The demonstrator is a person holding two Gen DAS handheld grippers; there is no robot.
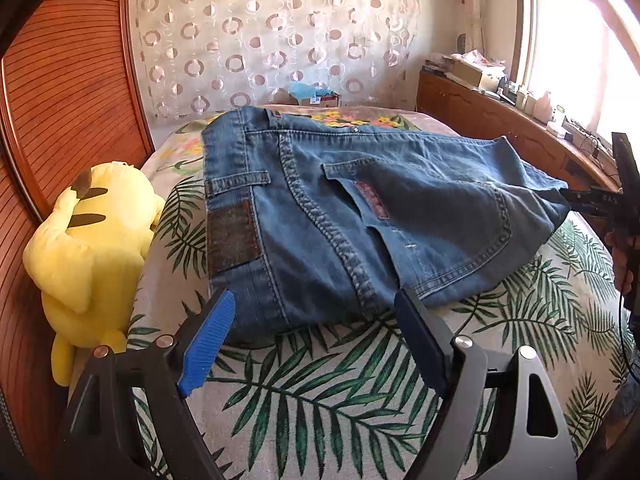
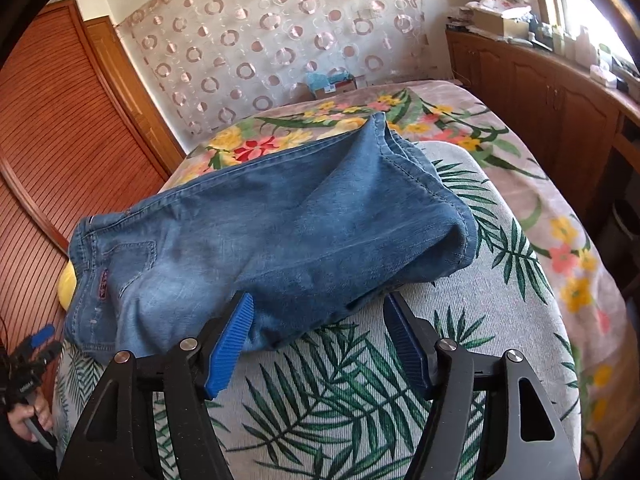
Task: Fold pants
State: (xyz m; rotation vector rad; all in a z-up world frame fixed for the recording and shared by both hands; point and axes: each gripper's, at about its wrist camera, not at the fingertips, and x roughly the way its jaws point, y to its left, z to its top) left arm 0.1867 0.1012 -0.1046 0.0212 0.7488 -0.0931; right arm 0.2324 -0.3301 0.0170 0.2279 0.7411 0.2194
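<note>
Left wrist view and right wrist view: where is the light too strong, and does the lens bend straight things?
Left wrist view: the window is blown out white at top right, and the wooden wardrobe bows strongly. Right wrist view: glare only at the top right corner; the jeans are evenly lit and sharp, and the cabinets curve.
</note>
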